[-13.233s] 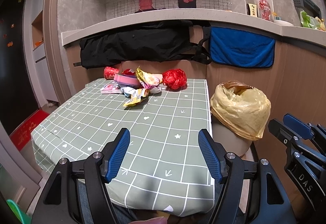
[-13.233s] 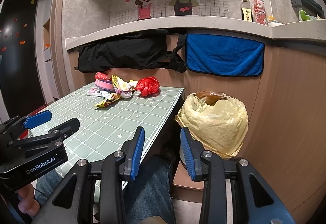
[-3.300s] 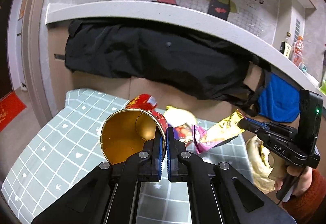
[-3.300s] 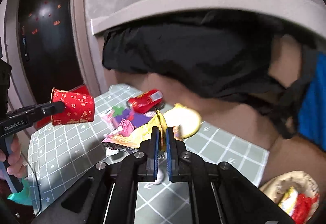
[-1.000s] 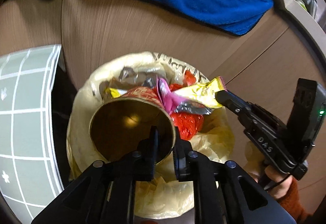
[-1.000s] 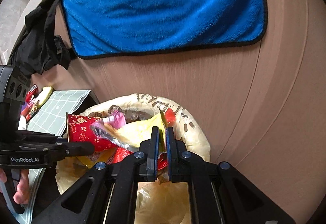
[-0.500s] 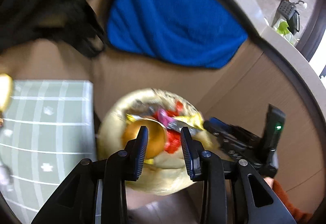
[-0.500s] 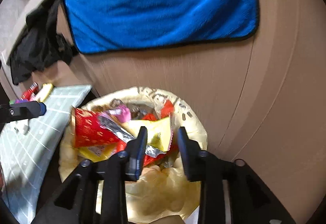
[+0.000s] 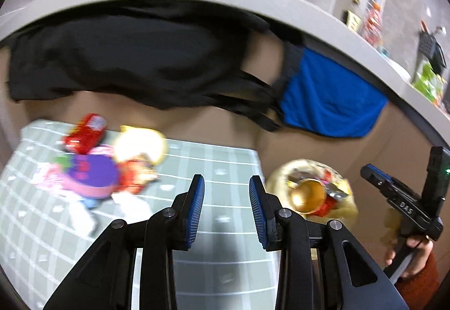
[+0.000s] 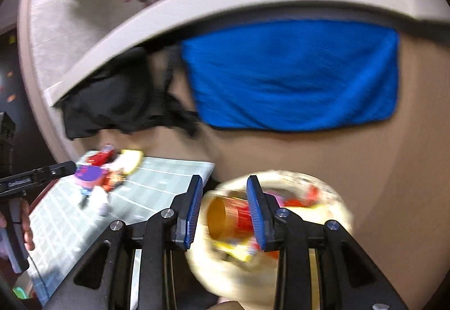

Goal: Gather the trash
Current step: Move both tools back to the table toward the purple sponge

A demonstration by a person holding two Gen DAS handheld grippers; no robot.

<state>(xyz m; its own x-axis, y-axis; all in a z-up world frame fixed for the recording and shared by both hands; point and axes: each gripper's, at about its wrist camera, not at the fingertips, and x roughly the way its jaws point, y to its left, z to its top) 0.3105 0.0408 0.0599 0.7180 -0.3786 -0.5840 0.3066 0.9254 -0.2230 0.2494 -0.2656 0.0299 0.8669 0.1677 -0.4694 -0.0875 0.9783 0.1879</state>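
While both claws, left gripper [image 9: 226, 204] and right gripper [image 10: 224, 207], stand open and empty, we note the cup [image 10: 229, 218] lies in the bin [image 10: 332, 214]; wrappers [image 9: 92, 169] remain on the table [image 9: 219, 166] beside the bin; next grab needs those.

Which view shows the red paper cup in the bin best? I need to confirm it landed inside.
The right wrist view: the red paper cup lies large atop the bin. The left wrist view shows it small, blurred.
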